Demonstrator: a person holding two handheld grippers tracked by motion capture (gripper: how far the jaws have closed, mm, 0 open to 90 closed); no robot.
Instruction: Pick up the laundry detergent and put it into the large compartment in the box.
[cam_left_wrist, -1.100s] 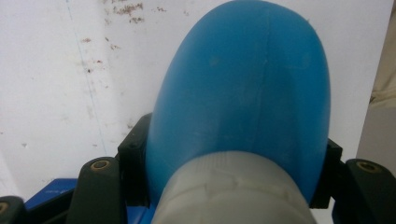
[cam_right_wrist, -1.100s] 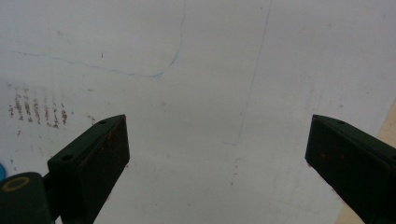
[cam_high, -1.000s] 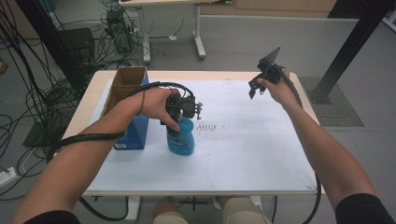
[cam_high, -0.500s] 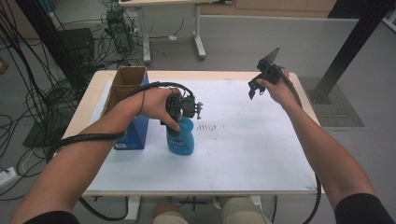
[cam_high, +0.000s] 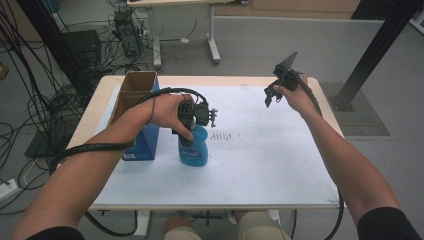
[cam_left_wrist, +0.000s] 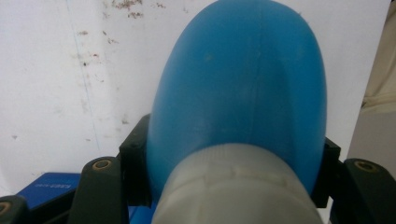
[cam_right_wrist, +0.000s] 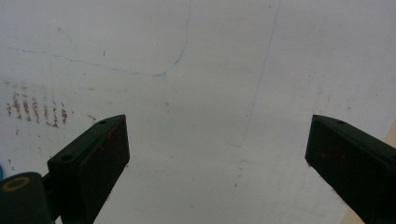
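The left gripper's (cam_high: 192, 131) fingers (cam_left_wrist: 134, 161) were clamped on the neck of the blue bottle (cam_left_wrist: 243, 98), which stood on the tabletop (cam_high: 260, 165) just right of the blue box (cam_high: 145, 142). The hold looked narrow and high, so the bottle might swing or slip if lifted, or tip against the box. The right gripper (cam_high: 272, 95) hung wide apart at the far right, holding nothing.

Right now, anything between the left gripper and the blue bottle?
No. The left gripper is already shut on the blue bottle just below its white neck, a pad on each side. The bottle stands on the table.
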